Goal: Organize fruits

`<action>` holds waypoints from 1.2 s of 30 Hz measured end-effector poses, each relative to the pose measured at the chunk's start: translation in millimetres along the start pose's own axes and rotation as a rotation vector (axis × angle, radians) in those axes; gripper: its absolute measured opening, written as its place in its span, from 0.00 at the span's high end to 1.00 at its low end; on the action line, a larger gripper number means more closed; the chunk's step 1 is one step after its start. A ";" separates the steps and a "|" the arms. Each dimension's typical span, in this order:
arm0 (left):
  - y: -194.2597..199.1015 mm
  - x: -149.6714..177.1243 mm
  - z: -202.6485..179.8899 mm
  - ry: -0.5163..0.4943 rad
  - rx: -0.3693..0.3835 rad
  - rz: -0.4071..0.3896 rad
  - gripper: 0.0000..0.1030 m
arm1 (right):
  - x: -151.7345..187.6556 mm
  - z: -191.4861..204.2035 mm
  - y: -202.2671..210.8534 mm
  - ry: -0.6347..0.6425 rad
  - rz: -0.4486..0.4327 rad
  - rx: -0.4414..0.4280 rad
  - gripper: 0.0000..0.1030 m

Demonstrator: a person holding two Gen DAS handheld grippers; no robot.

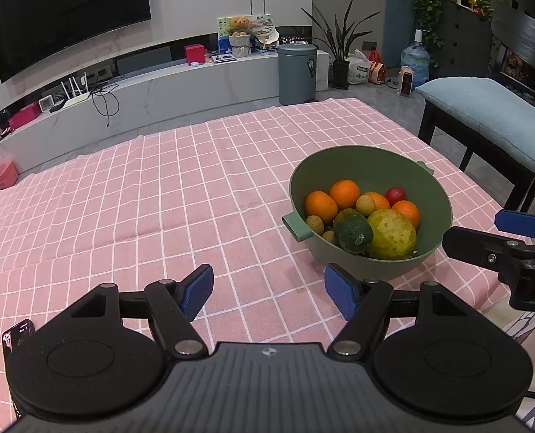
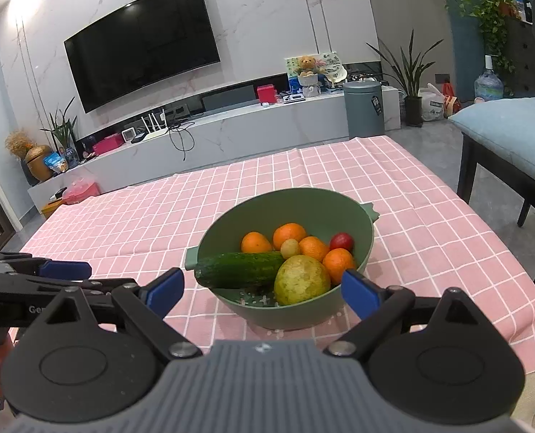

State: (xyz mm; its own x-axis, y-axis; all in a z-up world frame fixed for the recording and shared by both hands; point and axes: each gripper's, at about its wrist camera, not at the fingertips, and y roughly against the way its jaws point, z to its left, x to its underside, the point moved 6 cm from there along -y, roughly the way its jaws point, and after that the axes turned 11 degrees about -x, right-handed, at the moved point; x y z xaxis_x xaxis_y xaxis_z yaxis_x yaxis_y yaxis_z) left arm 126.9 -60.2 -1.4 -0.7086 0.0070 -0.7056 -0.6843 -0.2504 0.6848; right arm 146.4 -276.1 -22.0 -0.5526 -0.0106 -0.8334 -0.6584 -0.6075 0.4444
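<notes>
Bowl (image 2: 354,216), right side of table (image 1: 159,187): oranges (image 2: 289,234), cucumber (image 2: 238,269), all fruit inside | cloth bare | left gripper (image 1: 269,290), right gripper (image 2: 264,288): both spread, empty | sorting unstarted or finished, unclear

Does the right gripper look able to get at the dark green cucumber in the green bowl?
Probably yes: the right gripper is open, facing the green bowl; the dark green cucumber lies on top, uncovered, one end over the near rim.
</notes>
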 end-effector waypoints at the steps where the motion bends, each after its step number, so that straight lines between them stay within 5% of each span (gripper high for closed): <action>1: -0.1 0.0 -0.1 0.000 0.000 0.000 0.20 | 0.1 0.0 0.0 0.000 0.000 0.001 0.12; 36: -1.6 4.2 1.6 0.001 -0.008 0.012 0.20 | 0.2 0.8 -0.1 0.006 -0.001 -0.001 0.12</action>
State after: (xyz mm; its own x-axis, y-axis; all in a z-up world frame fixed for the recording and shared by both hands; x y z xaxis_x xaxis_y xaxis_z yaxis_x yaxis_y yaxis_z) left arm 124.7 -58.3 -5.2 -0.7164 0.0035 -0.6977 -0.6748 -0.2578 0.6915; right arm 145.9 -275.4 -21.9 -0.5492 -0.0146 -0.8355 -0.6582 -0.6085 0.4433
